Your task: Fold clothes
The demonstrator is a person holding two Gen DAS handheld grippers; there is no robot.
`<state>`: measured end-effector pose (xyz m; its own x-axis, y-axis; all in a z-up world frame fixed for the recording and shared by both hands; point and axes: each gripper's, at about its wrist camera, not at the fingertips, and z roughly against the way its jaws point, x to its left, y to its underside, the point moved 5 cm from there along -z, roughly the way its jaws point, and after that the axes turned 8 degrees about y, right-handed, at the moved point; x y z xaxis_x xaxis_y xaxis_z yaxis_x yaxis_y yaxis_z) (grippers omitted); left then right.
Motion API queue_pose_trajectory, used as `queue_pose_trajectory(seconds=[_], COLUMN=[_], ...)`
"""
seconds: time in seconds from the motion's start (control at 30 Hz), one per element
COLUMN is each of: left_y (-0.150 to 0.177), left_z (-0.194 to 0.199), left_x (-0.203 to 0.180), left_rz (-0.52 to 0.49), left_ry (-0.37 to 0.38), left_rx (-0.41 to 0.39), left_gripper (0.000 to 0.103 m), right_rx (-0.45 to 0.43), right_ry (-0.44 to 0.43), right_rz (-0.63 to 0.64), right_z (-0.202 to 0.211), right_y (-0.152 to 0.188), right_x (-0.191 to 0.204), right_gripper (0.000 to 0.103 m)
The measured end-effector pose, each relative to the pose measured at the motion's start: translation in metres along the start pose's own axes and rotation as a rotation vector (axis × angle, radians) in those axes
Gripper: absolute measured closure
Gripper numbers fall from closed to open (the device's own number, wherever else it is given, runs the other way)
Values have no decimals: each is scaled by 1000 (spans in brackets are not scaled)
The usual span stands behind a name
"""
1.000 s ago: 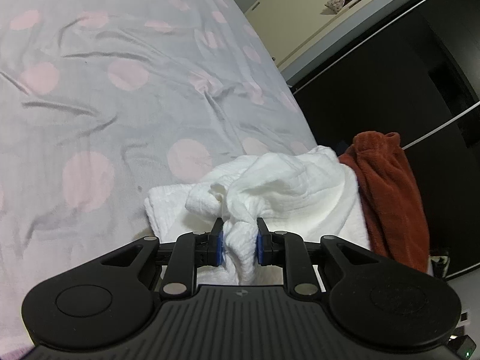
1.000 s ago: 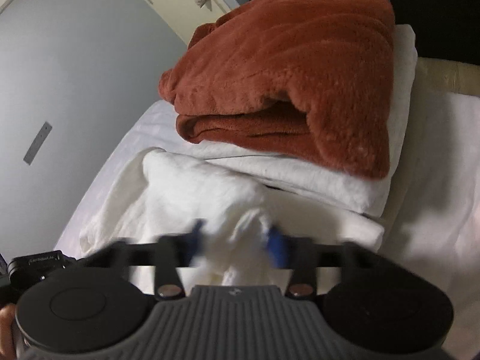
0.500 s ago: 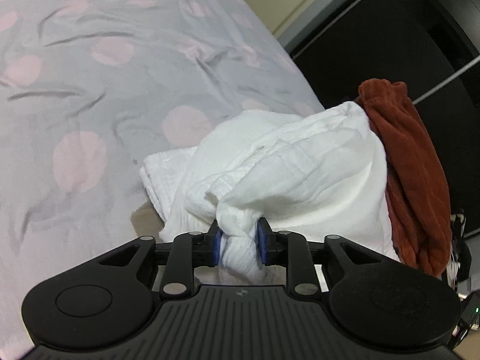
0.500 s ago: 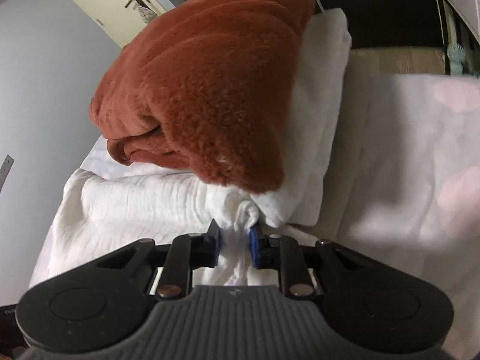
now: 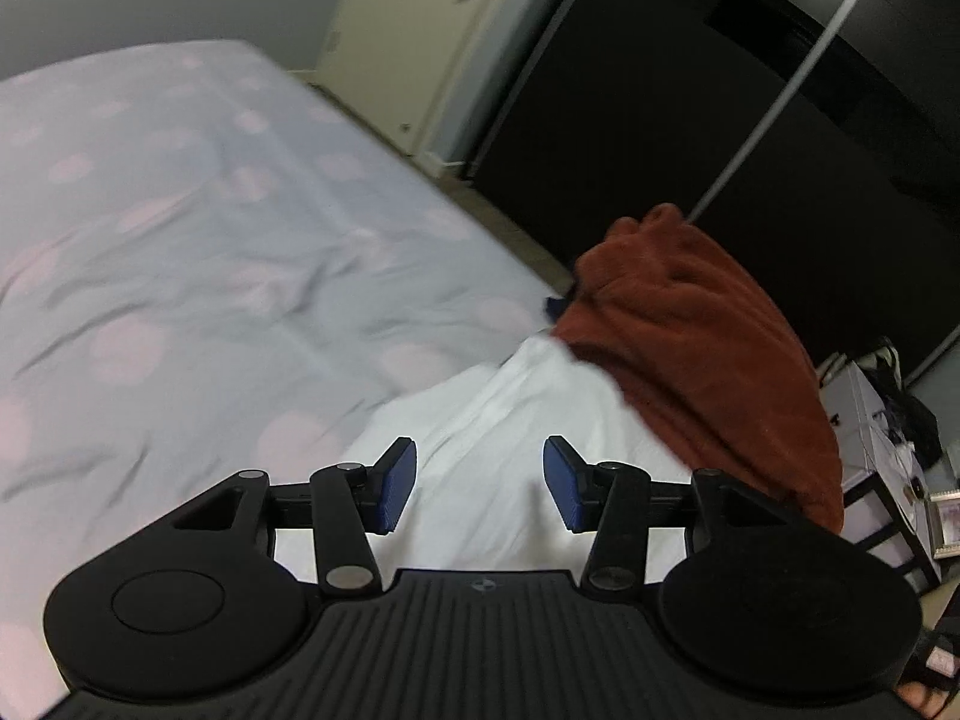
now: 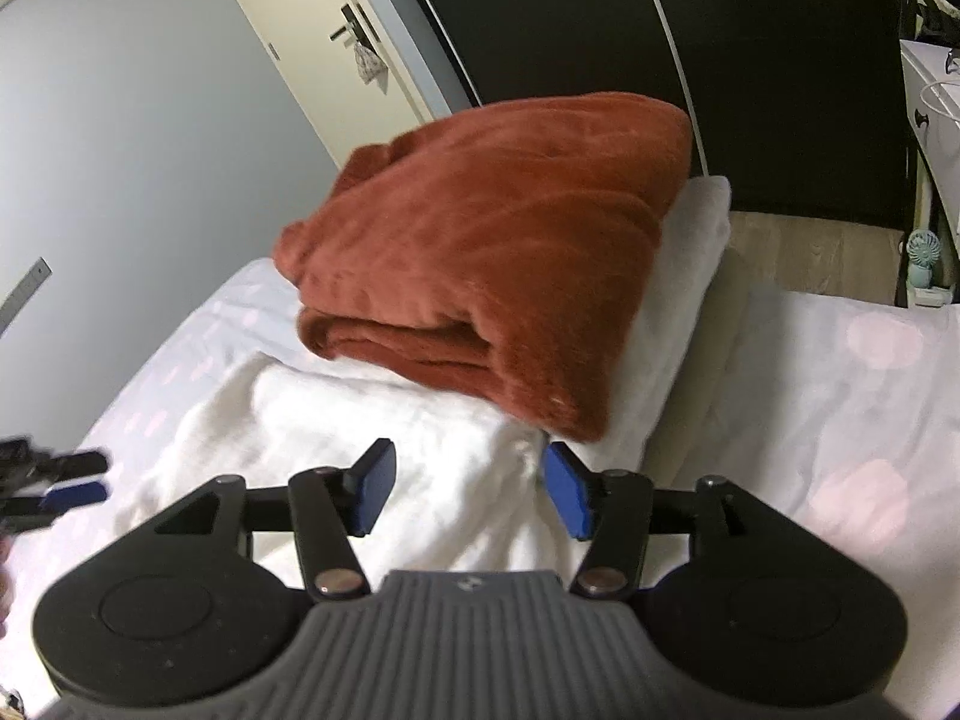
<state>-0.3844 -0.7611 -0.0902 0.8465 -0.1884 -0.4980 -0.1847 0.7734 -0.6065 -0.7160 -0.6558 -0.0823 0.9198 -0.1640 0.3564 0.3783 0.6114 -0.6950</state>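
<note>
A white crinkled garment (image 5: 498, 450) lies folded on the bed, also in the right wrist view (image 6: 372, 426). A folded rust-red fleece garment (image 6: 498, 258) rests on a white folded item (image 6: 684, 276) just behind it, seen too in the left wrist view (image 5: 702, 348). My left gripper (image 5: 477, 483) is open and empty just above the white garment. My right gripper (image 6: 468, 489) is open and empty over the white garment's edge near the fleece. The left gripper's fingers (image 6: 72, 489) show at the right view's left edge.
The bed has a pale sheet with pink dots (image 5: 180, 276). A dark wardrobe with sliding doors (image 5: 690, 120) stands beyond the bed. A cream door (image 6: 366, 48) and a white side table (image 6: 936, 120) are nearby. Wooden floor (image 6: 804, 252) lies past the bed edge.
Both grippers have opened and let go of the white garment, which now lies flat in front of the fleece. Both have lifted and pulled back a little.
</note>
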Motion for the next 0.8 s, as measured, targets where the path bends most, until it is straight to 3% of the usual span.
queue_pose_trajectory(seconds=[0.13,0.27,0.3,0.33,0.37,0.4,0.57,0.6,0.7,0.8], left_y=[-20,-18,-17,-15,-15,-16,-24,-24,-23,-22], left_z=[-45,-89,-96,-102,-103,-103,-100,-105,-111,-100], left_x=[-9,-4,-2,-1,0,2,29,35,51,65], left_rz=[-10,16,23,28,29,26,79,88,40,124], left_ry=[45,64,74,85,101,109,101,86,-70,-11], left_rx=[56,135,146,157,146,128,59,67,72,58], left_gripper=[58,59,72,83,88,92,96,103,103,103], right_rx=[19,63,73,68,60,53,34,42,67,74], right_ry=[45,71,74,74,74,73,92,99,132,110], right_rz=[-29,-65,-71,-61,-50,-38,-8,-3,21,0], right_z=[-18,-36,-39,-41,-42,-43,-43,-46,-56,-54], right_y=[3,9,11,11,11,11,12,13,20,20], right_x=[3,-1,-2,-2,-1,0,-3,-4,-7,-9], right_gripper=[45,45,47,66,81,86,89,89,89,85])
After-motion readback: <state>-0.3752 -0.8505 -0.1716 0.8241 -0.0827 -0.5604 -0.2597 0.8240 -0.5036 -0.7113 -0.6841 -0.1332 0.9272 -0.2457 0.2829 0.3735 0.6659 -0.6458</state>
